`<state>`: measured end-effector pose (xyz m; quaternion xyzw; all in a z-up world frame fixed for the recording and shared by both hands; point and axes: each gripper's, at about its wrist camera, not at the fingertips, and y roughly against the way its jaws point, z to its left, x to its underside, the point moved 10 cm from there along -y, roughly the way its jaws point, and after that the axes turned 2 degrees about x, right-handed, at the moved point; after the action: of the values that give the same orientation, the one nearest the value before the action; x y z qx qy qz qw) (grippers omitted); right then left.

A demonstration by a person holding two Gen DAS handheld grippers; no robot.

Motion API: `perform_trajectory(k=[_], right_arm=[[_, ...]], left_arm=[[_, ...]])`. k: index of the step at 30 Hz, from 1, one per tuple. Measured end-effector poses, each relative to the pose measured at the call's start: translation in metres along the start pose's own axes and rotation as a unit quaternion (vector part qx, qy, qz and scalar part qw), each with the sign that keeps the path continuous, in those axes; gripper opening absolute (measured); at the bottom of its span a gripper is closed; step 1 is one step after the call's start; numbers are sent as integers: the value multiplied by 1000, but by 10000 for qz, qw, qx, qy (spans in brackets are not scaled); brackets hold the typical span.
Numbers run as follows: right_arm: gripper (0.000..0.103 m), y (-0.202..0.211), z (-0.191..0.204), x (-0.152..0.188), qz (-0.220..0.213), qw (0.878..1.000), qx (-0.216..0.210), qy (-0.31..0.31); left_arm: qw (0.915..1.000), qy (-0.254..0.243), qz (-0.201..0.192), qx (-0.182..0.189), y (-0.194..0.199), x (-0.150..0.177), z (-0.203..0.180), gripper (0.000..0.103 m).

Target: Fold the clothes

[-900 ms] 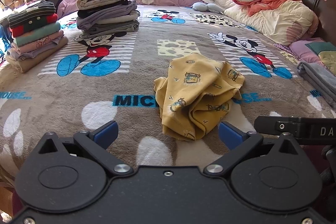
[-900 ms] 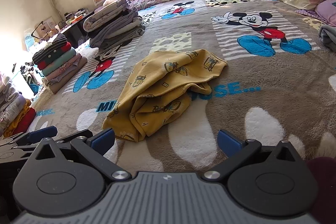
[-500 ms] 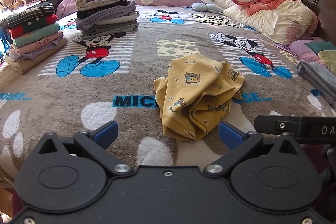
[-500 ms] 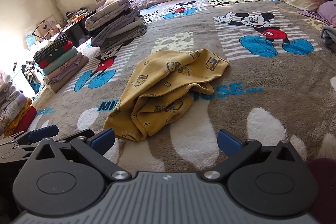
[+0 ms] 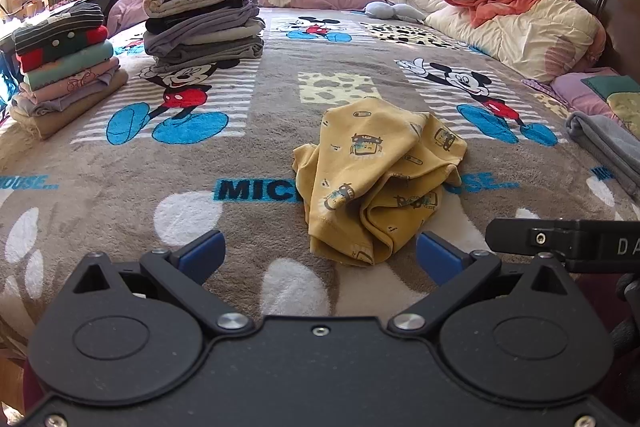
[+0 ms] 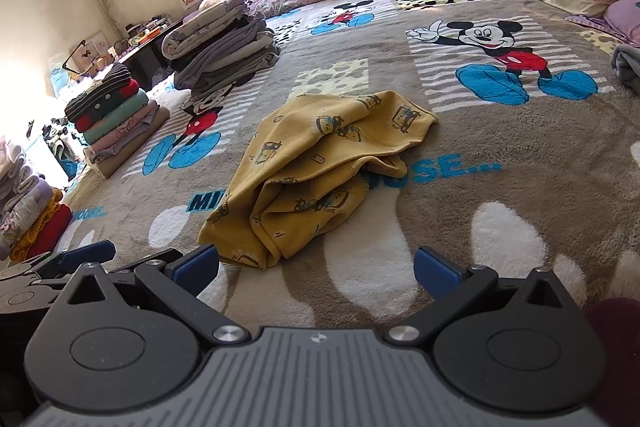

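Comparing with the frames from just before, almost nothing differs: the left wrist view is unchanged, and in the right wrist view the yellow garment (image 6: pixel 320 175) sits slightly nearer and higher, so that gripper has crept a little forward.

Both tools are spread wide and hold nothing. The left gripper (image 5: pixel 318 255) hovers low over the Mickey Mouse blanket (image 5: pixel 120 187) with the crumpled garment (image 5: pixel 376 183) just ahead and slightly right of its centre line, its near hem lying between the blue fingertips (image 5: pixel 202 253) but short of them. For the right gripper (image 6: pixel 316 269), the cloth lies ahead and to the left, its near corner just beside the left blue pad (image 6: pixel 198 265); whether they touch is unclear.

Further ahead on the left stand two piles of folded clothes (image 5: pixel 204 23) (image 5: pixel 66 63). A grey folded item (image 5: pixel 608 143) at the right is cut off by the frame edge, and the garment's folds hide its shape.
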<state>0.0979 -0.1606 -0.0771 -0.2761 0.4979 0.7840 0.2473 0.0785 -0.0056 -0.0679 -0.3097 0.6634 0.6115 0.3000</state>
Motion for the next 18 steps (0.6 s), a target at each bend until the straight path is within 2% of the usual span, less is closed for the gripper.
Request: perform_trajectory(k=[18], right_arm=[[103,1,0,0,-21,10000,-24,-21]], left_arm=[[10000,4,-11,-25,-1,0,1,103]])
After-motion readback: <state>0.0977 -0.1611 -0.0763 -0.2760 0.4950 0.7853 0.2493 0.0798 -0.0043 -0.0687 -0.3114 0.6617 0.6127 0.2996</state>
